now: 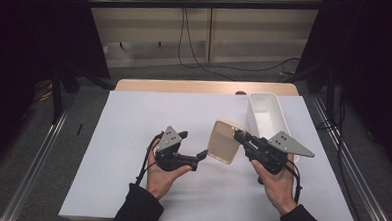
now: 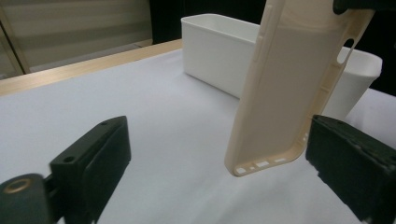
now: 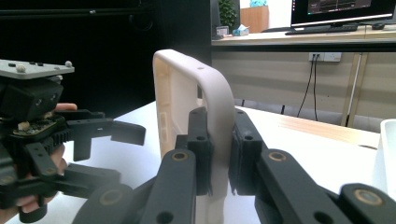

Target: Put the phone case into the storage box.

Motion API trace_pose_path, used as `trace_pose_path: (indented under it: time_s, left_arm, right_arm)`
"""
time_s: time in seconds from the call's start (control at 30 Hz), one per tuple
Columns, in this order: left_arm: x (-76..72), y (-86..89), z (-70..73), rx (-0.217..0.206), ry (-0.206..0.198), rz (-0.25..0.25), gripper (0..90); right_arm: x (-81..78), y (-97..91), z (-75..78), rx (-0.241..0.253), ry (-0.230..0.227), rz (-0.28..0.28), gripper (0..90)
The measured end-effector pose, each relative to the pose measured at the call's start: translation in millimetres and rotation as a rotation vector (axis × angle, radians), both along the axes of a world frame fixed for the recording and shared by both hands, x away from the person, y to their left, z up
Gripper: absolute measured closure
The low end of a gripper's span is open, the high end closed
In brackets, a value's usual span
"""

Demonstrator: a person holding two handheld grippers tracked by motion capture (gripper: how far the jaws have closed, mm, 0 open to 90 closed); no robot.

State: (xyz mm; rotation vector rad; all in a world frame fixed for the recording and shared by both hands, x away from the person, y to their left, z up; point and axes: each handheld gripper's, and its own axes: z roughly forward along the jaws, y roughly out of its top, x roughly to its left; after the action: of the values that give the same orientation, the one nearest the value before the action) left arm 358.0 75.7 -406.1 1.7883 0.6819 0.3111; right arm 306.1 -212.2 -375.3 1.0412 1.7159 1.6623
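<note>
Between clamped jaws, unmarked phone case

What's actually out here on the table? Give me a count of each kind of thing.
Cream phone case: 1, clamped in the right gripper
White bin: 1, standing on the white mat
White mat: 1
Hand-held grippers: 2, the left gripper with jaws open beside the case
Total: 5

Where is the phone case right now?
In the high view the phone case is up off the white mat, near the middle, clamped in the right gripper. It hangs between the open left gripper and the white bin.
</note>
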Motion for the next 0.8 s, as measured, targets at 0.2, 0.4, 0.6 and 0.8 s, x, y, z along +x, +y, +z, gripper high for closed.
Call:
trace_pose_path:
  time_s: [0.2,0.4,0.6,0.8]
  left_arm:
    - [-1.1,4.8,0.6,0.034,-0.02,0.017,2.8]
    - [-1.6,7.2,-1.0,0.059,-0.035,0.07,2.8]
    - [-3.4,15.3,-1.0,0.061,-0.076,0.13,2.9]
    - [-6.5,28.1,-1.1,0.051,-0.089,0.172,3.1]
  right_arm:
    - [1.3,-2.9,0.7,0.005,0.005,-0.001,81.0]
    - [1.9,-8.0,4.2,0.011,-0.008,0.001,81.0]
    - [1.8,-13.2,9.0,0.011,-0.021,0.008,81.0]
    - [3.6,-18.5,11.5,0.008,-0.028,0.016,81.0]
